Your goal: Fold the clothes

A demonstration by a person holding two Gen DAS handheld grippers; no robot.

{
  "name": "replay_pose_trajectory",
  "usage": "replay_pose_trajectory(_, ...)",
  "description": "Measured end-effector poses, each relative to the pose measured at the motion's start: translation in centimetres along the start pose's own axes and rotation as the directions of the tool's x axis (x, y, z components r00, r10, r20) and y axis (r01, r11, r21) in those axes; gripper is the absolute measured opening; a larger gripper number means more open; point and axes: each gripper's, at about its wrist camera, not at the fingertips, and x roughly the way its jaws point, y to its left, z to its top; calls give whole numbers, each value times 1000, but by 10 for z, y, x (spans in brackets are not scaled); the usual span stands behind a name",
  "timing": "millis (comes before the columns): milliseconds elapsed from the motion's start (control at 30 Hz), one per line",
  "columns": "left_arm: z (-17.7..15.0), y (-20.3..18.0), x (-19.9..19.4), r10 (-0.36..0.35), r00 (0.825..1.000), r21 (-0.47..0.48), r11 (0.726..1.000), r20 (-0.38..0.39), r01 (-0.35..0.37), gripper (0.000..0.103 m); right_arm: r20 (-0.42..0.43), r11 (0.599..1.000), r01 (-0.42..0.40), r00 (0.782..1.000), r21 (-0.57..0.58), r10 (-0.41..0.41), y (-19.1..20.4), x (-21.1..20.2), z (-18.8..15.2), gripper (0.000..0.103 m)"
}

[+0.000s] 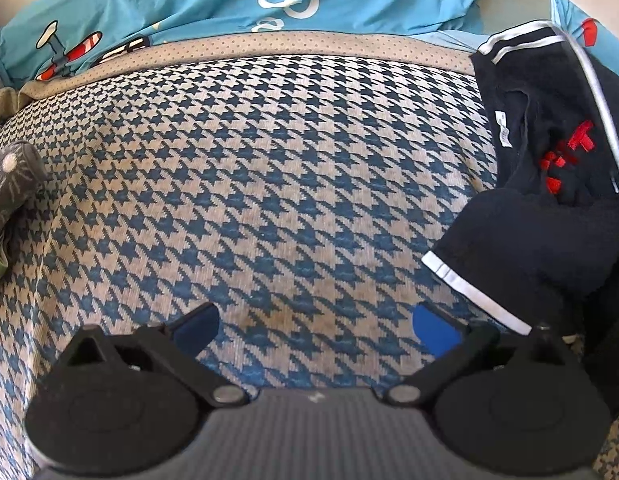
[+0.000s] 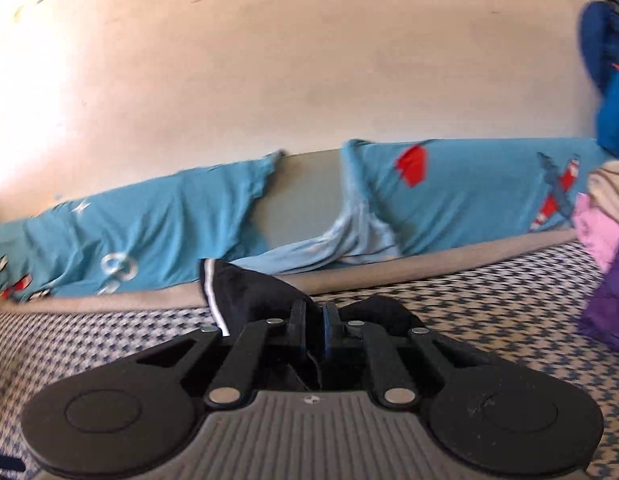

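A black garment (image 1: 549, 184) with white stripes and red lettering lies crumpled at the right of the houndstooth blanket (image 1: 269, 184) in the left wrist view. My left gripper (image 1: 315, 324) hovers open over bare blanket, to the left of the garment, with nothing between its blue pads. In the right wrist view my right gripper (image 2: 315, 320) is shut on a fold of the black garment (image 2: 249, 296), which bunches up around and ahead of the fingers, its white stripe on the left.
A turquoise printed sheet (image 2: 149, 224) runs along the far edge below a pale wall (image 2: 309, 60). A pile of striped, pink and purple clothes (image 2: 605, 248) sits at the right. A grey patterned cloth (image 1: 11, 176) lies at the left.
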Motion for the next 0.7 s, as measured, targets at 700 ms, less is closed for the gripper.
replay_pose_trajectory(700,-5,-11,6,-25,1000,54,998,-14,25,103,-7,978,146,989,149,-147,-71,-12,8,10)
